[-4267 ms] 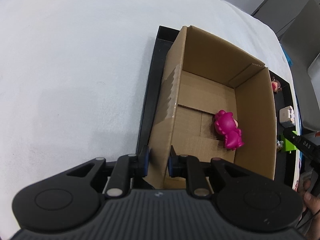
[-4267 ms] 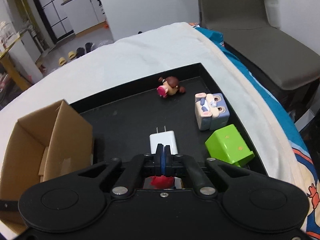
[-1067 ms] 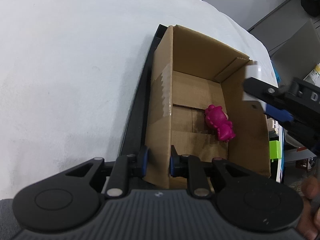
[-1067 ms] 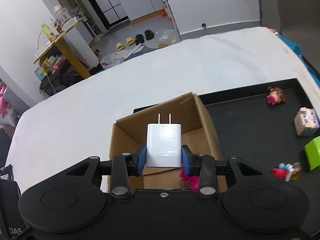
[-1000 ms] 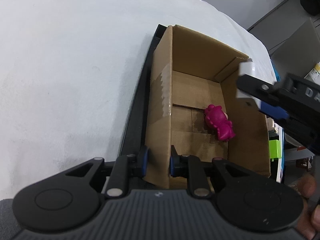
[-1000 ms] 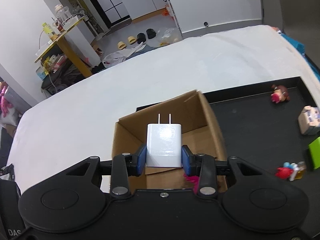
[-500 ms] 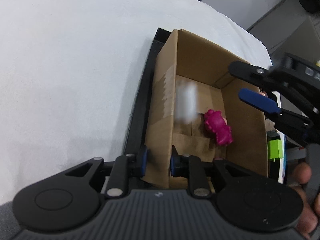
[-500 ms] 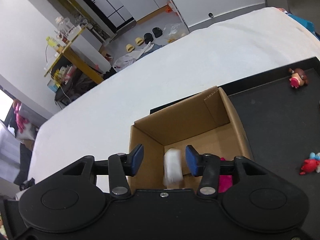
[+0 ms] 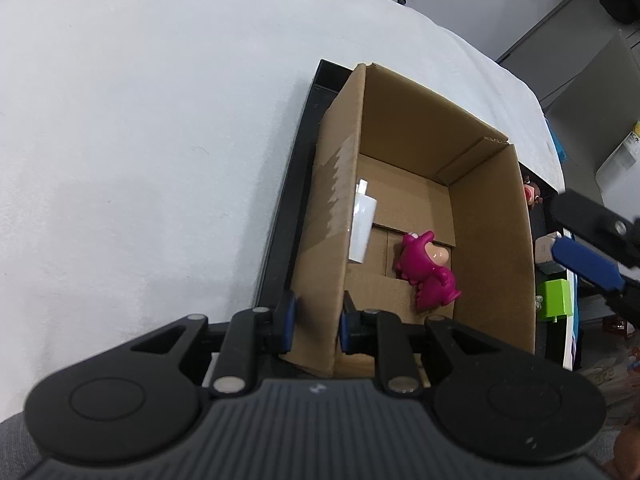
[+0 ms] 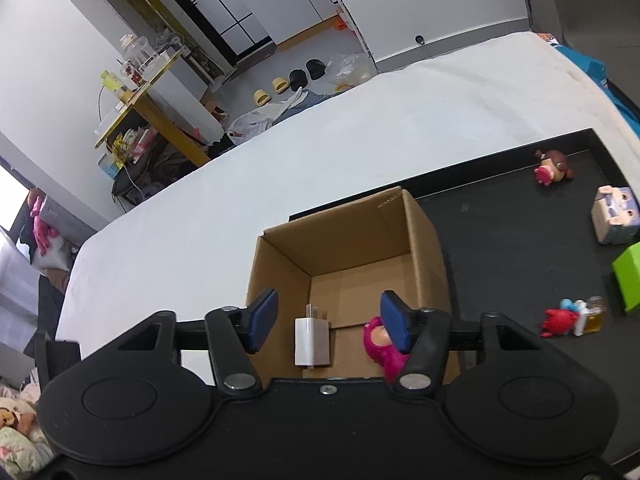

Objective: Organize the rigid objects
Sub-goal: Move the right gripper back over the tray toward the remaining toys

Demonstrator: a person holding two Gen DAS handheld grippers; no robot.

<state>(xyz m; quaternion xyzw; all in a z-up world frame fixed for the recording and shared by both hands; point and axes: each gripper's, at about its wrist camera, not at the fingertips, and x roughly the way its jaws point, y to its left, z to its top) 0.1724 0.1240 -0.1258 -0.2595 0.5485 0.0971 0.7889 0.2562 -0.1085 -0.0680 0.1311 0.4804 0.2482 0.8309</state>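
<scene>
So the left gripper [image 9: 316, 322] is clamped on the near wall of the cardboard box [image 9: 492, 240], one pad outside and one inside. The right gripper [image 10: 328, 326] hangs over the box with its jaws spread wide and nothing between them.

The white charger [image 10: 311, 341] lies on the box floor, right below the gap in the right gripper's fingers, prongs pointing away from it. The magenta dinosaur toy [image 10: 380, 346] sits just to its right, partly behind the right-hand blue pad [image 10: 394, 326].

From the left wrist, the charger [image 9: 362, 226] shows only as a sliver against the box wall ahead of the gripper, and the dino [image 9: 426, 276] is in full view, ahead and to the right. The right gripper's blue pad [image 9: 586, 264] pokes in from the far right.

Only the right wrist view shows the black tray [image 10: 520, 248] properly: a brown-haired figure [image 10: 552, 168], a bunny cube [image 10: 614, 220], a green block [image 10: 628, 276] and a small red figure with a bottle [image 10: 570, 318], all off to the right of the box.

Can't read any brand or writing on anything.
</scene>
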